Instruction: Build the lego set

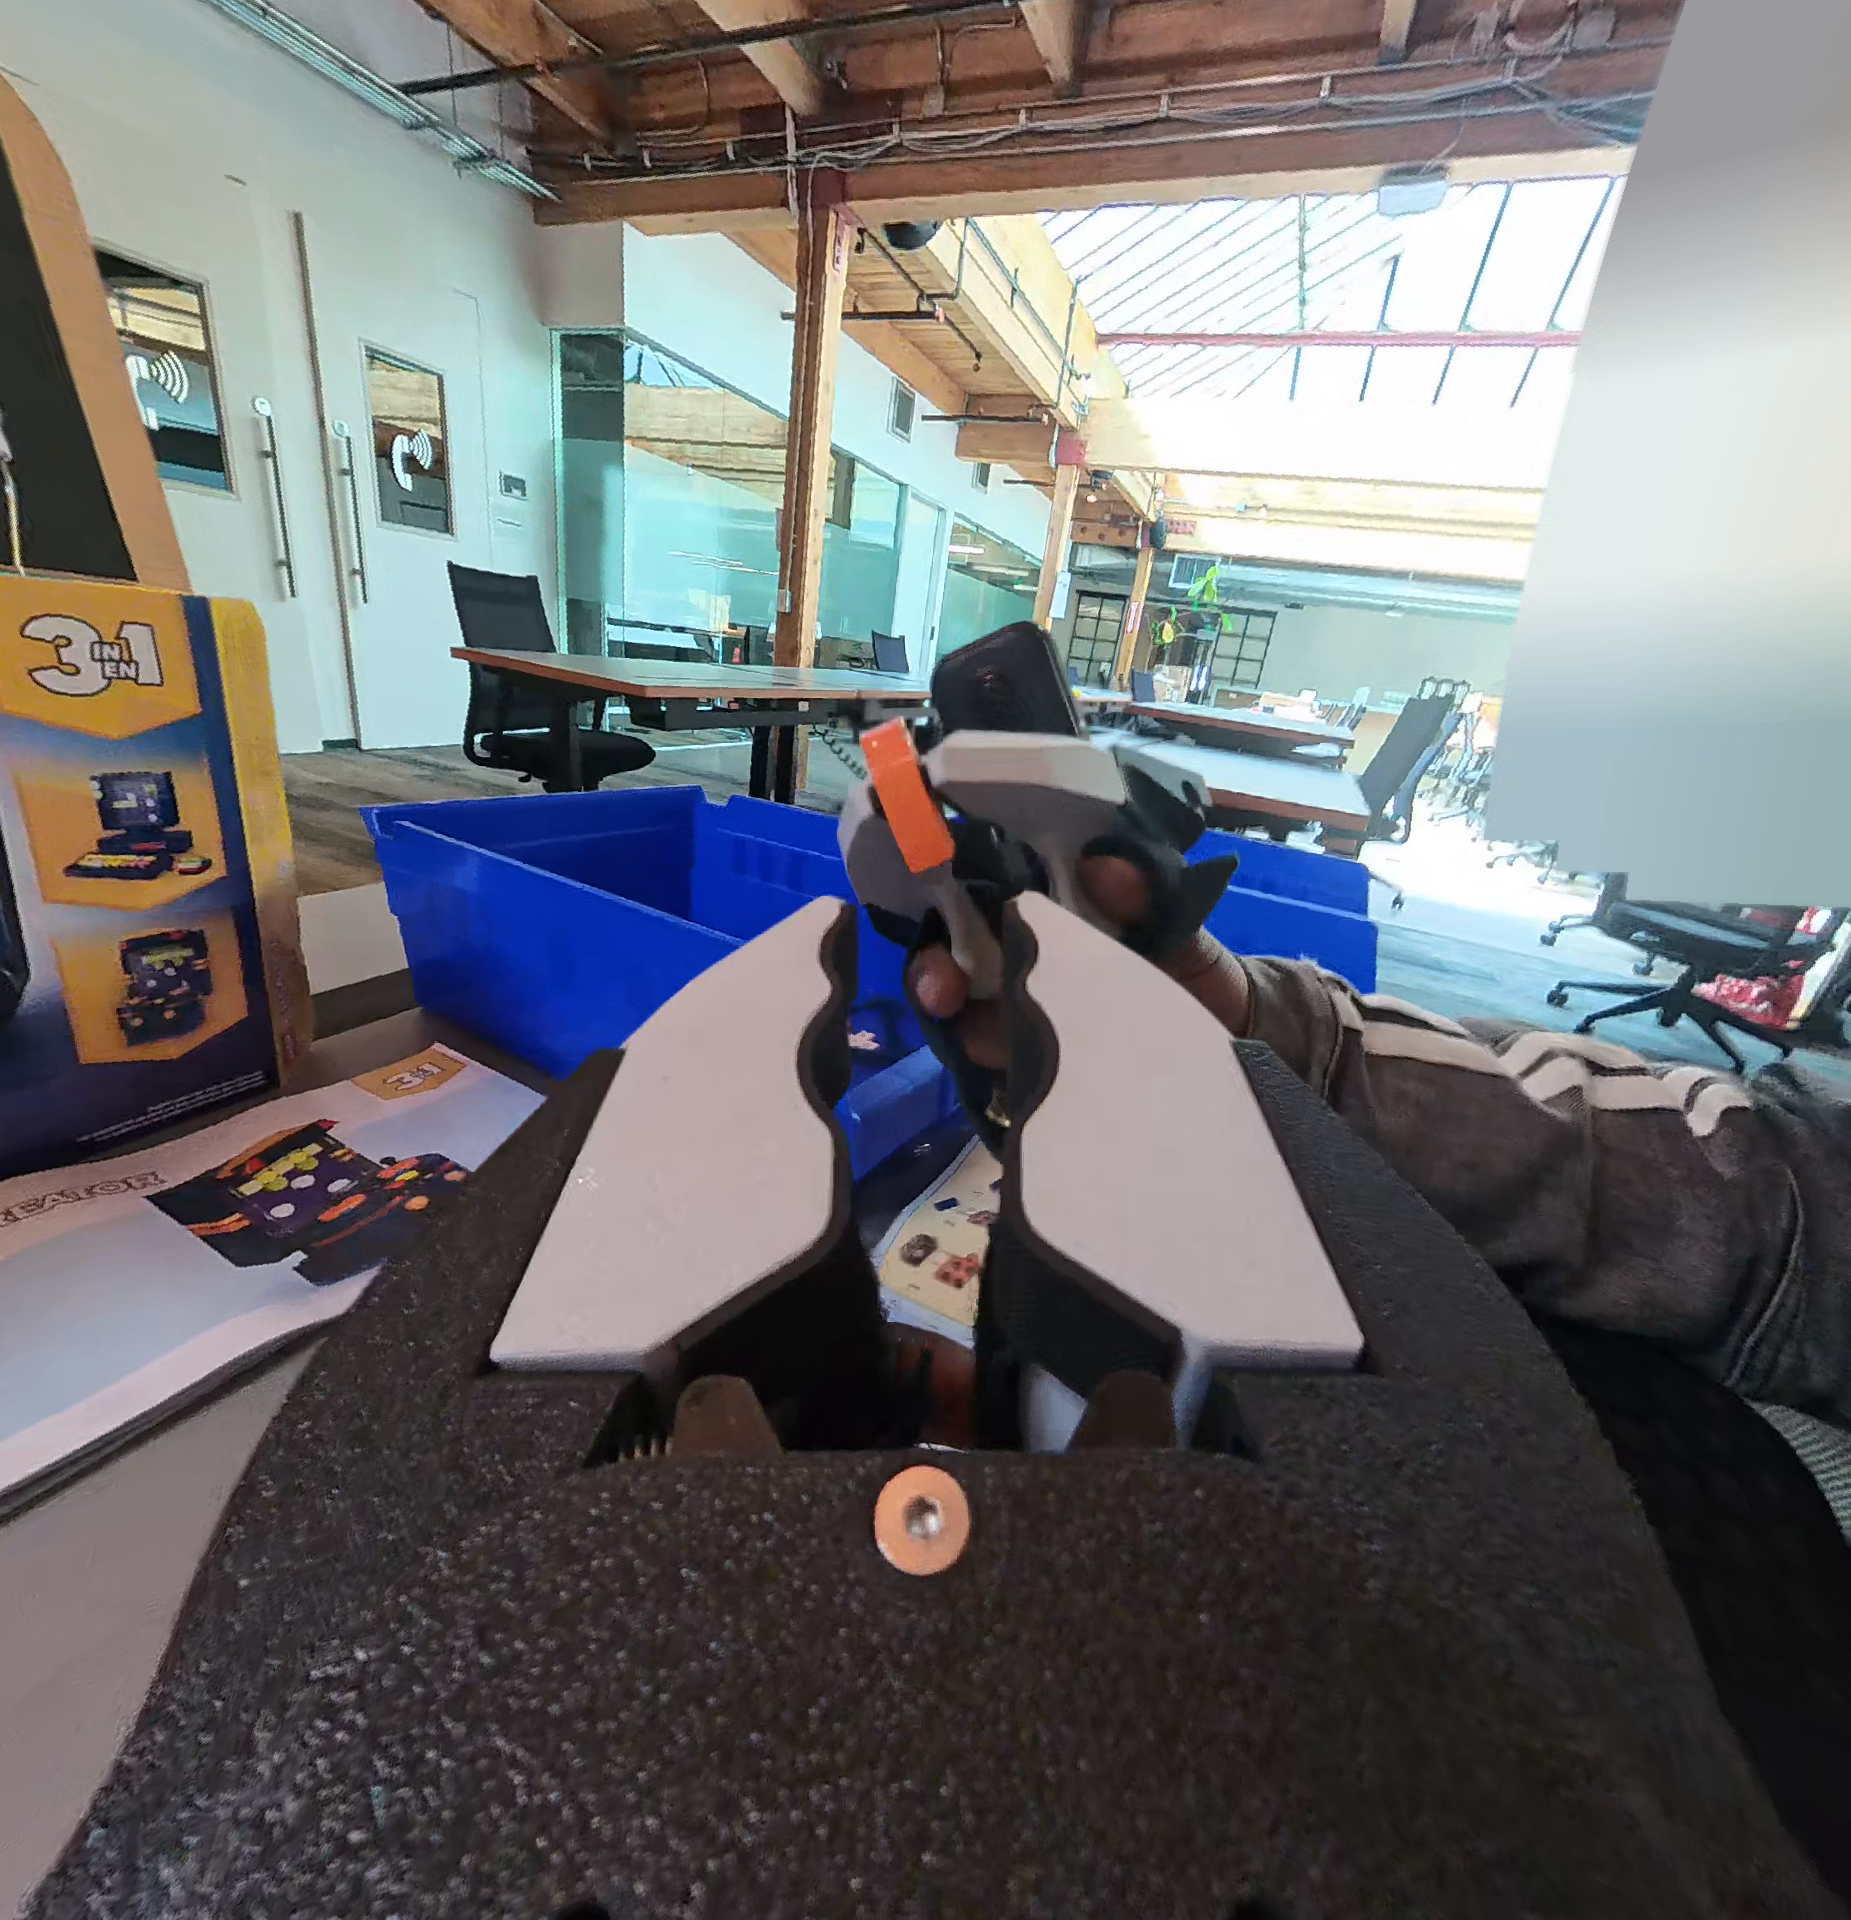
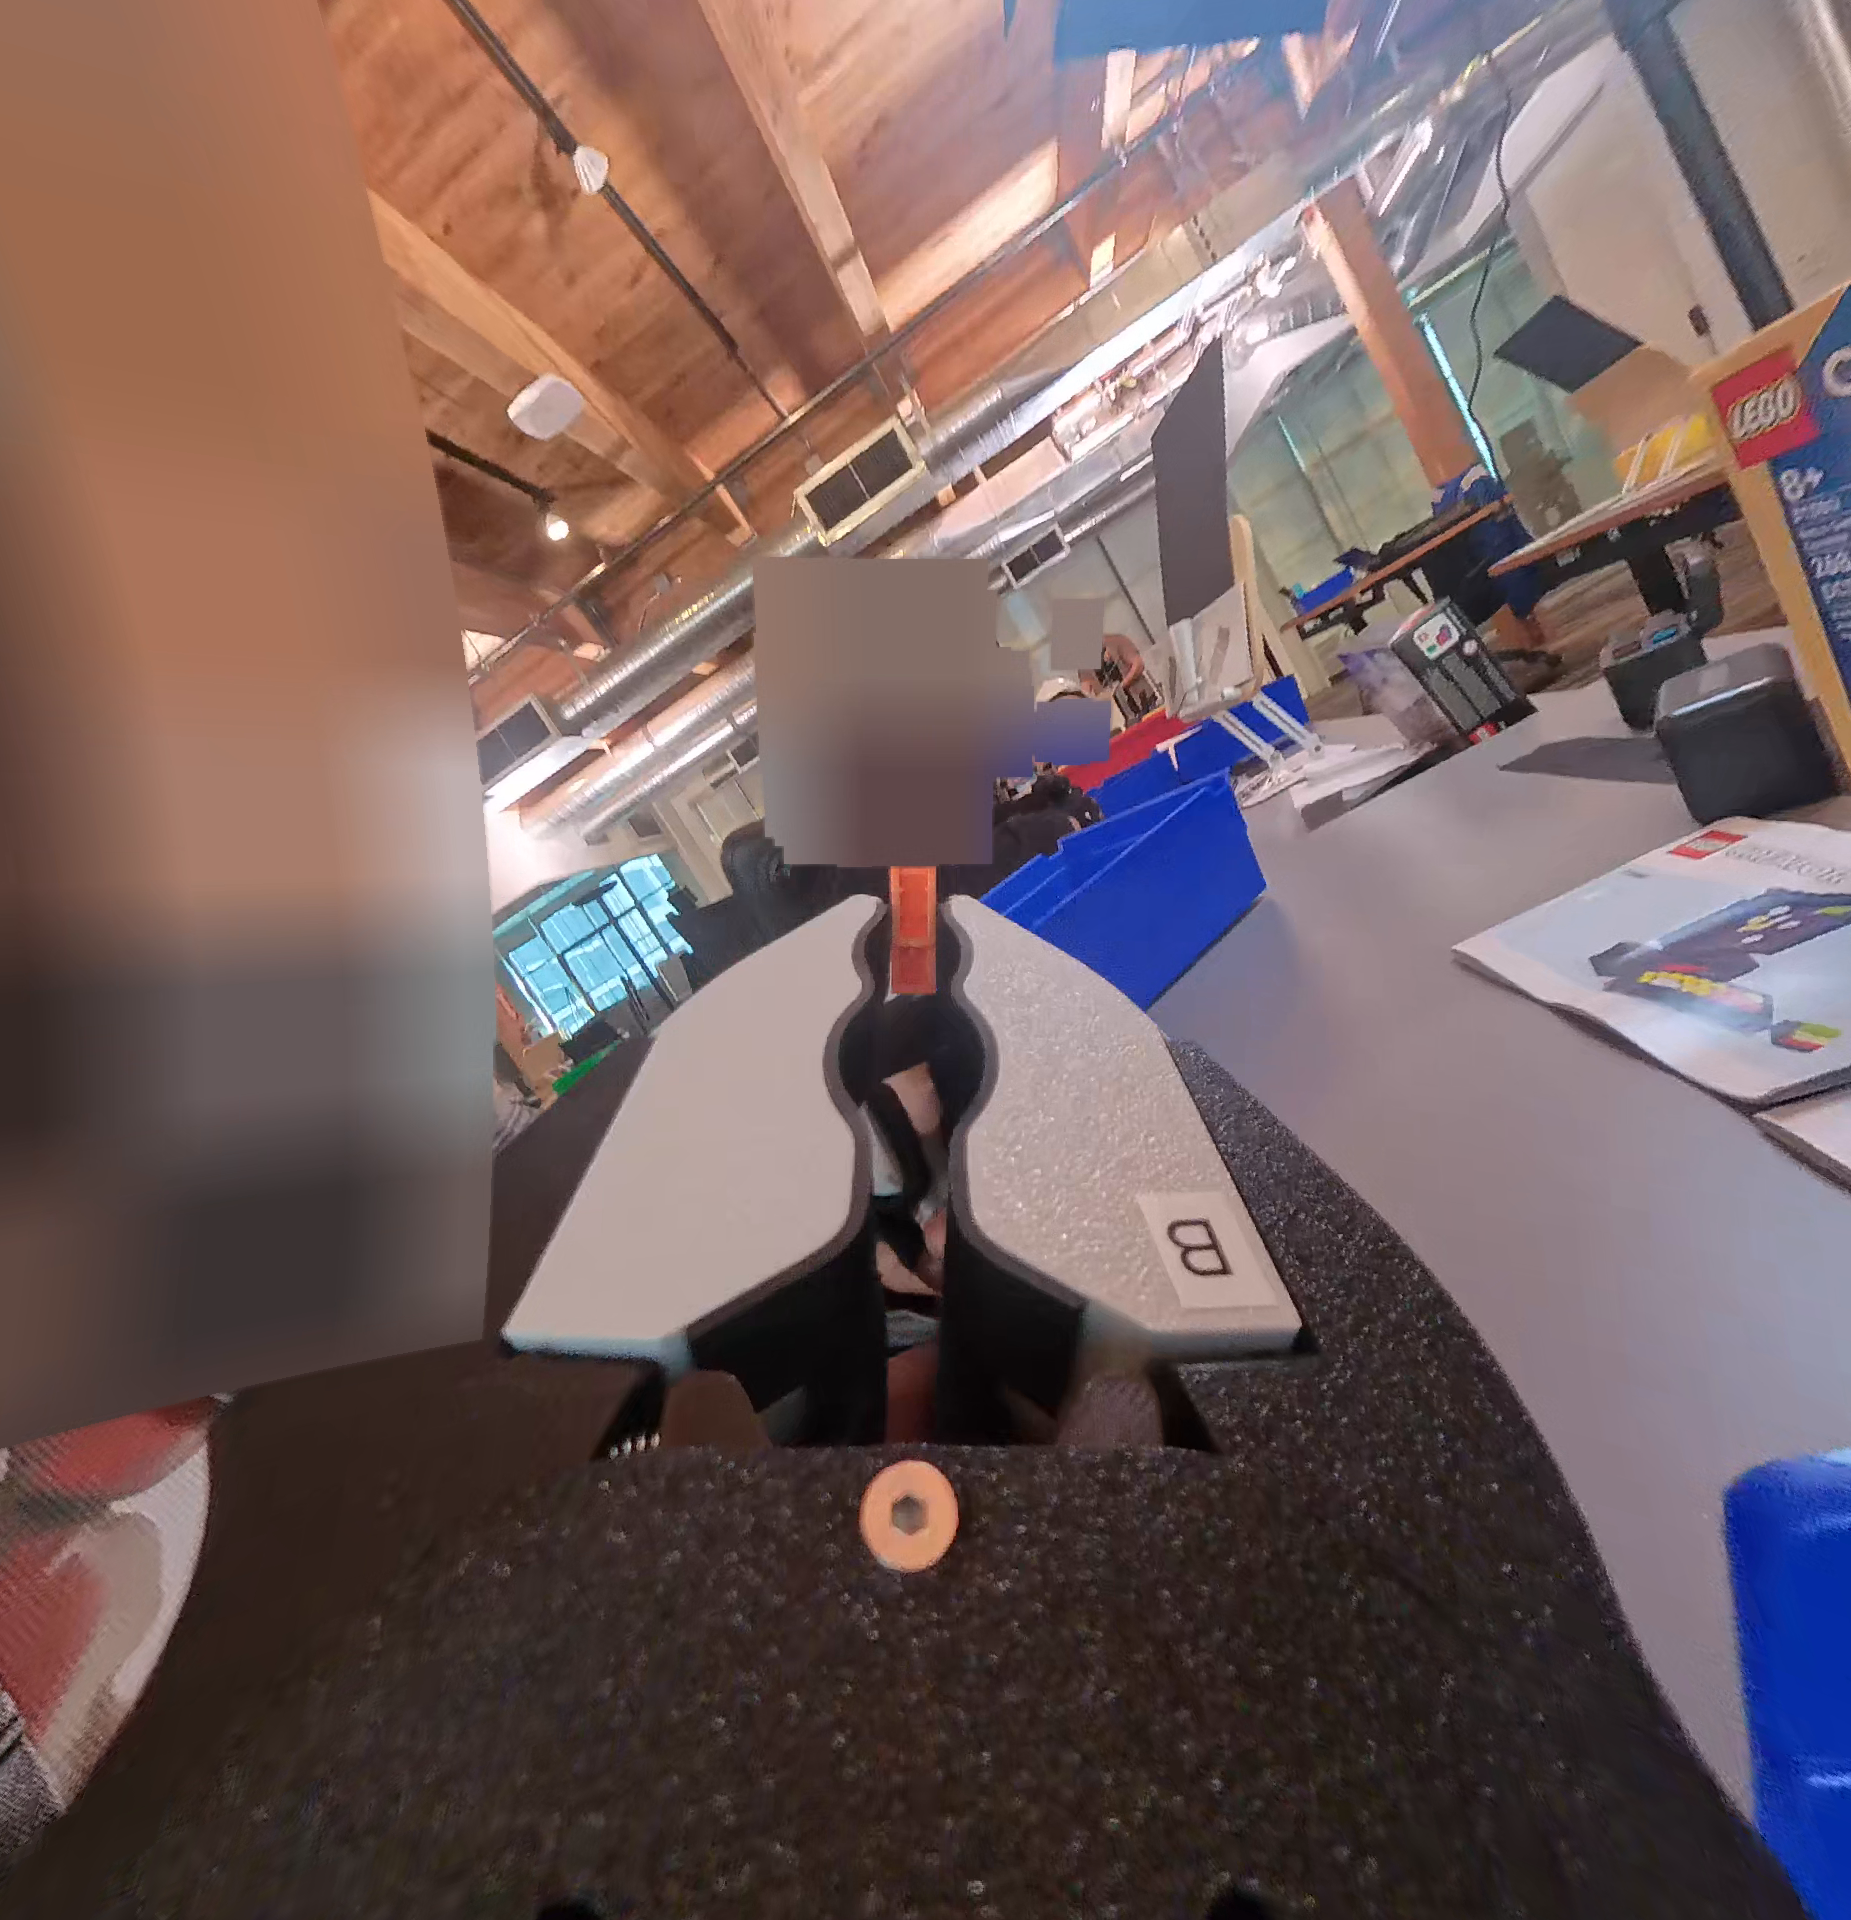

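Right tongs point(image 2: 913, 920) pinched an orange brick point(image 2: 910, 940); left tongs point(image 1: 931, 925) stood spread, bare, before a blue bin point(image 1: 547, 914) on the counter point(image 2: 1420, 1039).

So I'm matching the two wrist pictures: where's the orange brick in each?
Left wrist view: orange brick above centre, gripped in the far right tongs, beyond this view's own open tongs.
Right wrist view: orange brick dead centre, pinched between the fingertips.
Shared landmark: blue bin.
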`<state>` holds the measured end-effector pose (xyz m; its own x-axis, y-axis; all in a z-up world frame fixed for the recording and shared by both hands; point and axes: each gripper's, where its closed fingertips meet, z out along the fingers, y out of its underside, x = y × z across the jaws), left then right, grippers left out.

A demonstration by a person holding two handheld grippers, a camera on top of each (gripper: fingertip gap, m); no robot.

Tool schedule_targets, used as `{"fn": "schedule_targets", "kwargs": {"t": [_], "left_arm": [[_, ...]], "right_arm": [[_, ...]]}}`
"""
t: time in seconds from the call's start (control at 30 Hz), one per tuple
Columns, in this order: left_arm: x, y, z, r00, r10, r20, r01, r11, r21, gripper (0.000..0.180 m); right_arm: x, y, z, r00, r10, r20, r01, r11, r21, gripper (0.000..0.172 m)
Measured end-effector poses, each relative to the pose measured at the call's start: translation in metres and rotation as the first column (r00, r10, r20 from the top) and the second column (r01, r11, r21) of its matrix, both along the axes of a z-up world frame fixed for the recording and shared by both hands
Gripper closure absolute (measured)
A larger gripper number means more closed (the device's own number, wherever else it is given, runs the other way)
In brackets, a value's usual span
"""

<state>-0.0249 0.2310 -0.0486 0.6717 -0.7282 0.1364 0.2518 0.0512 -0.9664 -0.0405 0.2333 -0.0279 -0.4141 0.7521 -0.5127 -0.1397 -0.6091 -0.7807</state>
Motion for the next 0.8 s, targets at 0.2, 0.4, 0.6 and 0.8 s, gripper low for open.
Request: {"fn": "schedule_targets", "kwargs": {"t": [0.2, 0.4, 0.6, 0.8], "left_arm": [[-0.002, -0.004, 0.005, 0.969, -0.151, 0.198, 0.176, 0.978, -0.114, 0.173], [-0.005, -0.001, -0.022, 0.984, -0.158, -0.079, 0.134, 0.958, -0.252, 0.173], [-0.047, -0.007, -0.125, 0.539, -0.187, -0.822, -0.285, 0.877, -0.386, 0.173], [-0.041, -0.024, -0.148, 0.508, -0.335, -0.794, -0.282, 0.805, -0.521, 0.173]], "right_arm": [[-0.006, -0.008, -0.007, 0.999, 0.011, 0.042, -0.013, 0.999, 0.050, 0.165], [0.000, -0.003, -0.024, 0.970, -0.046, 0.239, -0.014, 0.970, 0.243, 0.157], [0.050, 0.054, -0.007, 0.868, -0.445, 0.223, 0.259, 0.786, 0.561, 0.141], [0.067, 0.068, 0.000, 0.837, -0.511, 0.197, 0.325, 0.754, 0.571, 0.142]]}}
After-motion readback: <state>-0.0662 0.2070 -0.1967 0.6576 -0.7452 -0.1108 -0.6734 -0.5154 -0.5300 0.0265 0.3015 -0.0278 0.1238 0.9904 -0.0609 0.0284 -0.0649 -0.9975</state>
